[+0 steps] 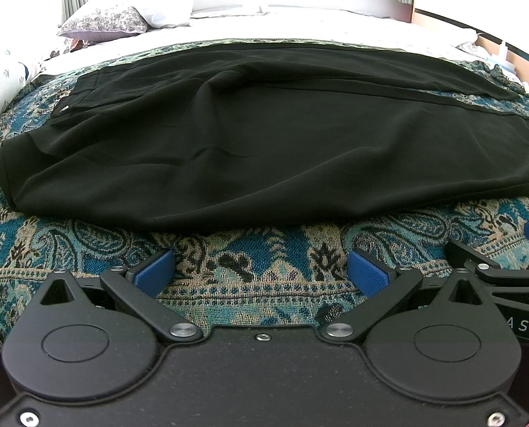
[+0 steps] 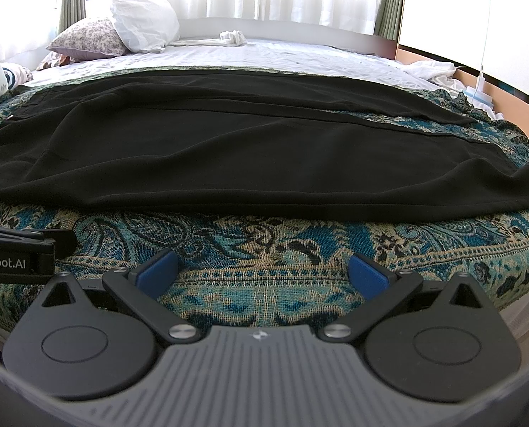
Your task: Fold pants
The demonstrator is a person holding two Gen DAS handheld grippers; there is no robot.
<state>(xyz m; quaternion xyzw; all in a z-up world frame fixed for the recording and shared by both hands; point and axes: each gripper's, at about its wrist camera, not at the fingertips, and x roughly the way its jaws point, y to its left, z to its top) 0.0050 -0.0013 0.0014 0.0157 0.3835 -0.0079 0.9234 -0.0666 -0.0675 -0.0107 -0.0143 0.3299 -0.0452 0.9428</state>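
Left gripper (image 1: 260, 270) held low and level, jaws spread wide, blue pads (image 1: 155, 267) well apart with nothing between them. Right gripper (image 2: 262, 272) posed the same way: jaws wide, blue pads (image 2: 367, 274) empty. Both pointed forward side by side, close together; right gripper's black finger and one blue pad seen at the right edge of the left wrist view, left gripper's black body at the left edge of the right wrist view.
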